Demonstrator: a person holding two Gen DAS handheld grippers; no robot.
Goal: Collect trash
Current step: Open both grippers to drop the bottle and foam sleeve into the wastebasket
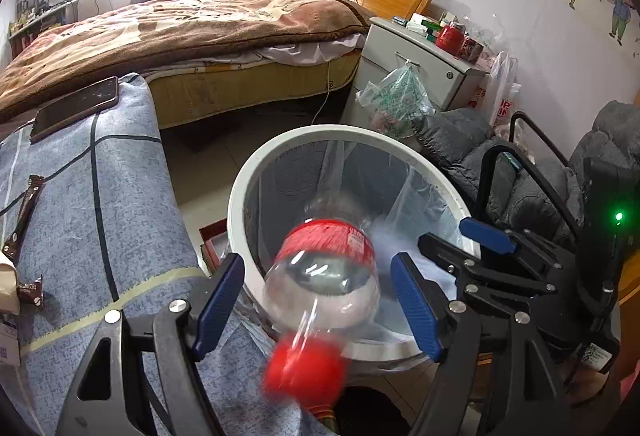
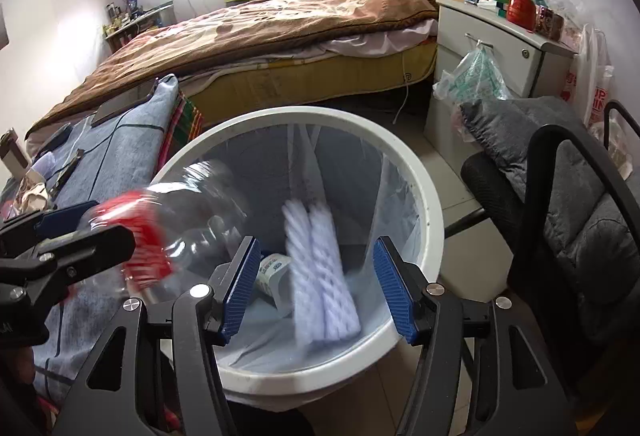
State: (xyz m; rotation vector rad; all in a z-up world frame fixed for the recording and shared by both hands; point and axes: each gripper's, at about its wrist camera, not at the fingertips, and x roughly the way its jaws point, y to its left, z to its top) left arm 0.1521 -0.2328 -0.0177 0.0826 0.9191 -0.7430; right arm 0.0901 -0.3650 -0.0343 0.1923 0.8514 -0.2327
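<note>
Nearest the left wrist camera, the left gripper [image 1: 318, 300] stands with its two blue fingers [image 1: 218, 300] wide apart; a clear plastic bottle [image 1: 324, 276] with a red label and red cap lies blurred between them, touching neither finger, cap toward the camera, over the near rim of the white bin [image 1: 240, 195]. The right gripper [image 2: 316, 288] also has its two fingers [image 2: 240, 288] spread wide over the bin's mouth, and a blurred white ribbed foam sleeve [image 2: 320, 272] shows between them inside the bin, clear of both pads. Nothing is gripped by either.

The bin is lined with a clear bag, and one small white carton [image 2: 274, 272] lies at its bottom beside the sleeve. From the right view the bottle [image 2: 192, 215] sits at the bin's left rim, partly hidden by the left gripper's black frame.

Left of the bin is a counter draped in a blue-grey cloth [image 1: 120, 195]. On it lie one dark phone [image 1: 76, 107] and two brown wrappers [image 1: 24, 215]. To the right, a black chair [image 2: 560, 195] with a grey cushion stands close against the bin.

Farther back are one bed [image 2: 260, 27] under a brown blanket, and one white nightstand [image 2: 488, 47] crowded with small items, including a red jar [image 2: 520, 9]. A green-printed plastic bag [image 2: 476, 75] hangs from its drawer handle.
</note>
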